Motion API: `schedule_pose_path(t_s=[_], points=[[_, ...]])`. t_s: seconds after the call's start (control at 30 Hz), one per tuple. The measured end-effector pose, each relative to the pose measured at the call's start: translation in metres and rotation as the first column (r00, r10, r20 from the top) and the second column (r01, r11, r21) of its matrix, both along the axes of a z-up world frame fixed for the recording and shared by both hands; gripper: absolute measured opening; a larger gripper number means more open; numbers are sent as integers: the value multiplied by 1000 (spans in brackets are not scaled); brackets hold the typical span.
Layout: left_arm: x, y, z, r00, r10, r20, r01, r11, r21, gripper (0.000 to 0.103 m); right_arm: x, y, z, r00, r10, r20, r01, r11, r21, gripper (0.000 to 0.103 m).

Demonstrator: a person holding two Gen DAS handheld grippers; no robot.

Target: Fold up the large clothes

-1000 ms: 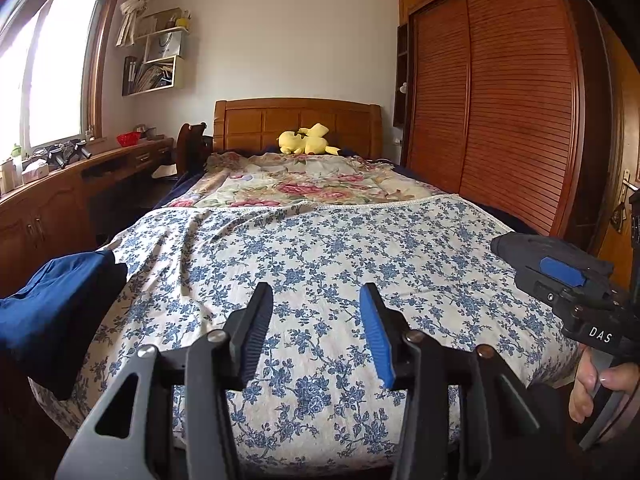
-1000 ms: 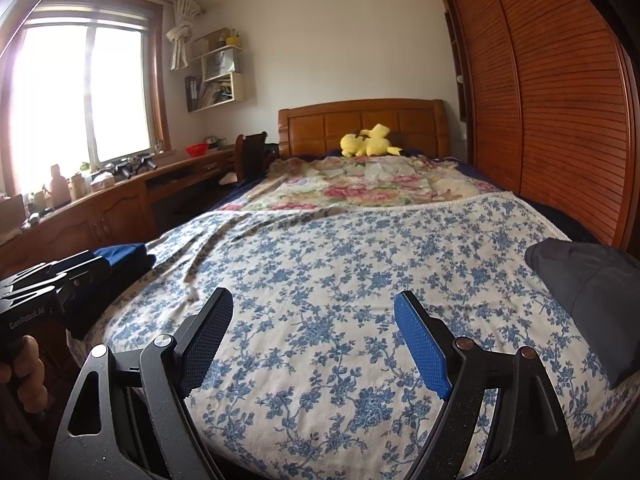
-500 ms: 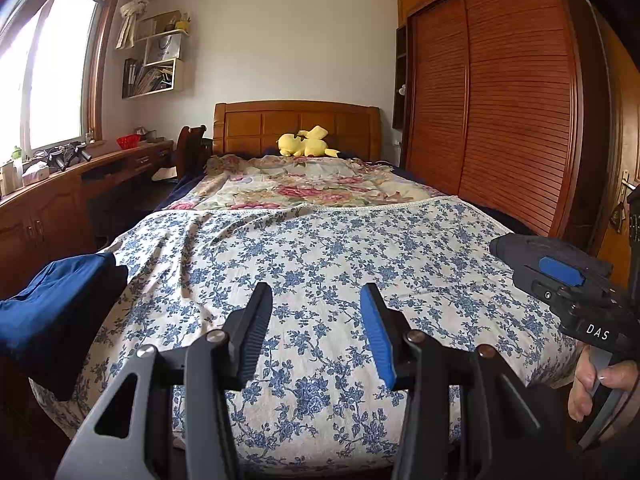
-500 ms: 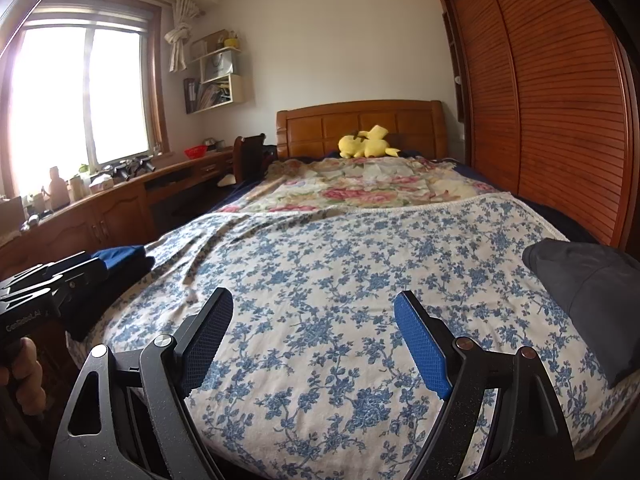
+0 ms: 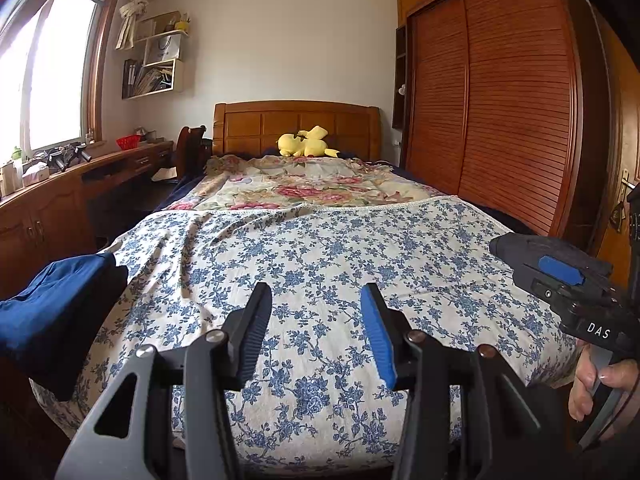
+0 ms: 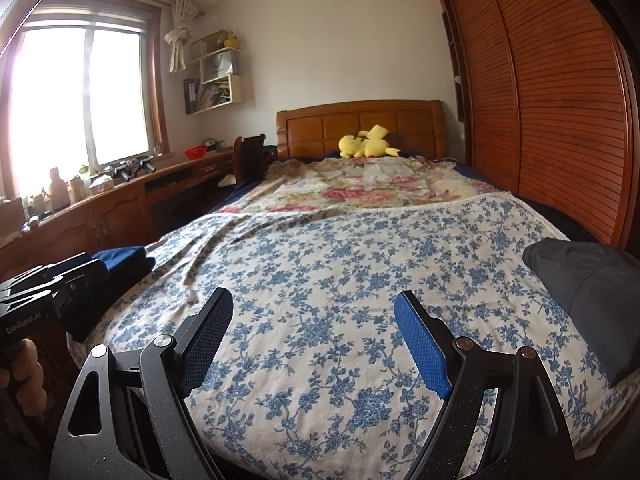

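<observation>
Above near bed edge: left gripper (image 5: 316, 320) and right gripper (image 6: 314, 334) both released, empty, poised for pickup. Blue garment (image 5: 52, 304) folded near left; dark garment (image 6: 588, 292) near right, leaving floral bedspread (image 5: 320, 256) as folding surface.

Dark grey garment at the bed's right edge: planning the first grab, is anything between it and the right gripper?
Nothing visible; only bare blue-floral bedspread lies between the open right gripper and the dark grey garment.

My left gripper (image 5: 316, 330) hangs over the foot of the blue-flowered bedspread (image 5: 320, 264), fingers parted, nothing between them. A folded blue garment (image 5: 52, 304) sits at the bed's left edge — my right gripper (image 5: 560, 276) hovers opposite, hand-held.
</observation>
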State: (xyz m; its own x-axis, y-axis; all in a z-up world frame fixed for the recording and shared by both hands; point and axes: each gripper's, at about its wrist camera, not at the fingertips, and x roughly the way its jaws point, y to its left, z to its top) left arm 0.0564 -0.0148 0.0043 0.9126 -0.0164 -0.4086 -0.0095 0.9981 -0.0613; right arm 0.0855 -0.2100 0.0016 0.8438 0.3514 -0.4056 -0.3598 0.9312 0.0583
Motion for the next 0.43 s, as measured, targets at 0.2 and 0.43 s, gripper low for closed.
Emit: schedule_pose_path(t_s=[0.2,0.43], points=[[0,0,0,1000,1,-1,-1,1000,0,45,0,0,0,1000,0,0,0,1000,0,85],[-1,-1,2,1000,1,-2,-1,1000,0,46,0,0,0,1000,-1,-2,1,1000,1,85]])
